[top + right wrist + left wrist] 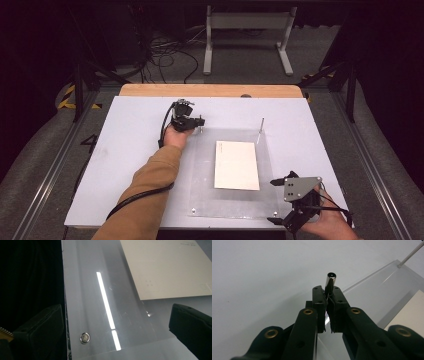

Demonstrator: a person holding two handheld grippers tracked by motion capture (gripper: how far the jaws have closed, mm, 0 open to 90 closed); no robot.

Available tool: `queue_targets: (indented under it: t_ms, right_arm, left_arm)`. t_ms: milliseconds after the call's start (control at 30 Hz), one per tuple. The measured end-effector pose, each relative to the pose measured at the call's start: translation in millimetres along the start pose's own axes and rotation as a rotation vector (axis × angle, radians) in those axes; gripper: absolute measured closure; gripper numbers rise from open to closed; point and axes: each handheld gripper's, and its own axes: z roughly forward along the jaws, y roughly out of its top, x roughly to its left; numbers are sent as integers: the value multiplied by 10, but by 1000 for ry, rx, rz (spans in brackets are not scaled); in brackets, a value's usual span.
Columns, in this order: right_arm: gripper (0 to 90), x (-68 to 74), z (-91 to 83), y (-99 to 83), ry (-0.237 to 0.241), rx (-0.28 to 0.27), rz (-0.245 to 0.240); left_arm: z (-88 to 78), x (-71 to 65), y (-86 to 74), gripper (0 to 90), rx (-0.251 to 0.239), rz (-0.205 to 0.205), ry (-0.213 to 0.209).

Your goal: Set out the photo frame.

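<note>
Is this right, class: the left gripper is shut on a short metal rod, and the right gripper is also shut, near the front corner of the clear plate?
One thing is wrong: the right gripper is open, not shut. The right gripper view shows its jaws standing wide apart over the clear plate. The left gripper is indeed shut on the short metal rod.

Tan sleeve (145,195) on the left arm — black grippers, brass-ringed screws, black trailing cable (135,196).
</note>
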Motion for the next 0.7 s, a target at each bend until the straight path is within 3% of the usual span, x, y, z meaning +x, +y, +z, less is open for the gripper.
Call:
queue_targets:
  t_ms: [367,433,600,700]
  right_arm:
    - [0,90,139,12,-58,85,-69]
    - [0,106,168,8,-59,97,-77]
    - [0,117,209,-3,-117,128,-97]
    - [0,128,231,-6,-129,142,-121]
  left_arm:
    - [7,-3,16,849,13,10,14]
    - [9,13,6,848,5,7,1]
    - [11,4,6,847,9,9,6]
    - [12,6,5,845,12,9,4]
